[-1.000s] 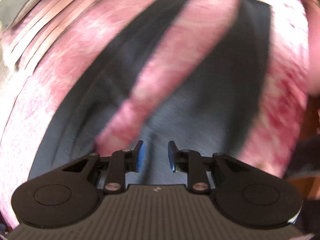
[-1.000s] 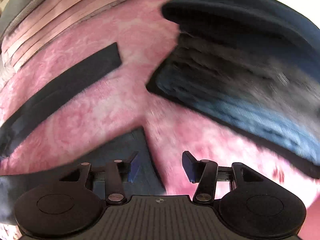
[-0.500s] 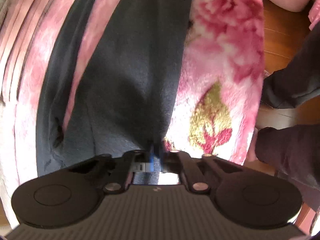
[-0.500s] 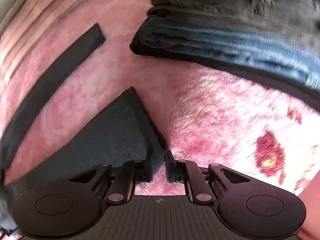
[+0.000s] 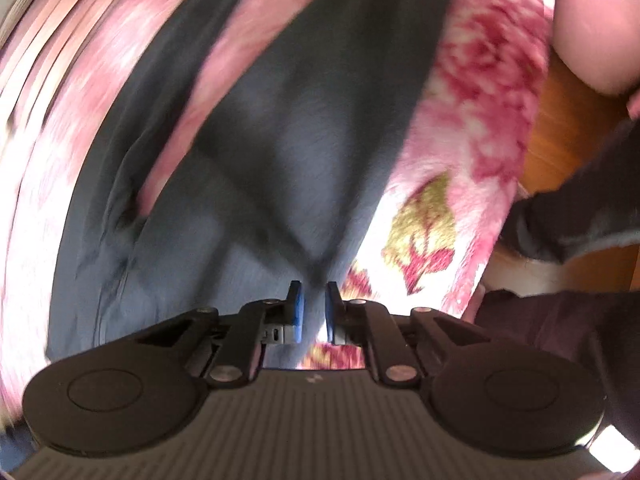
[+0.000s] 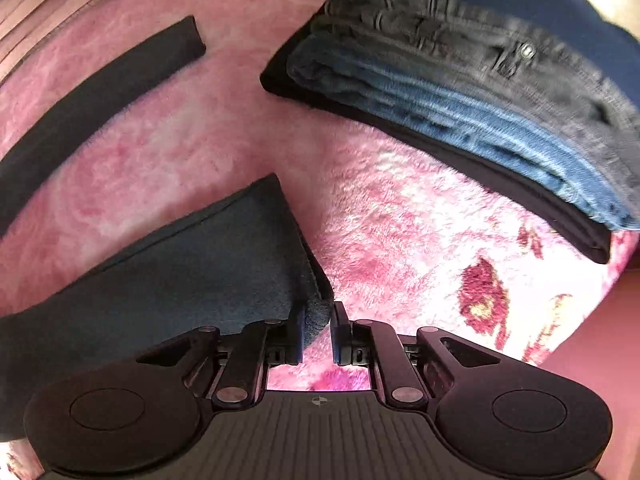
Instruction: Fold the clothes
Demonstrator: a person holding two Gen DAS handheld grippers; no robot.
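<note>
Where hidden from left wrist, folded jeans stack [image 6: 460,80] beside dark garment [image 6: 180,272].

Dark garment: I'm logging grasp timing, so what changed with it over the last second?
Both tongs, open a second ago, closed on the dark garment: left tongs at its edge, right tongs on its corner, now bunched and lifting. The folded stack and pink blanket stayed put.

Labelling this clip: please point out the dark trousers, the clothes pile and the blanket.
dark trousers [image 6: 192,276]: right wrist view, leg cuff.
clothes pile [image 6: 460,100]: right wrist view, blue jeans layer.
blanket [image 6: 400,220]: right wrist view, bare pink patch.
</note>
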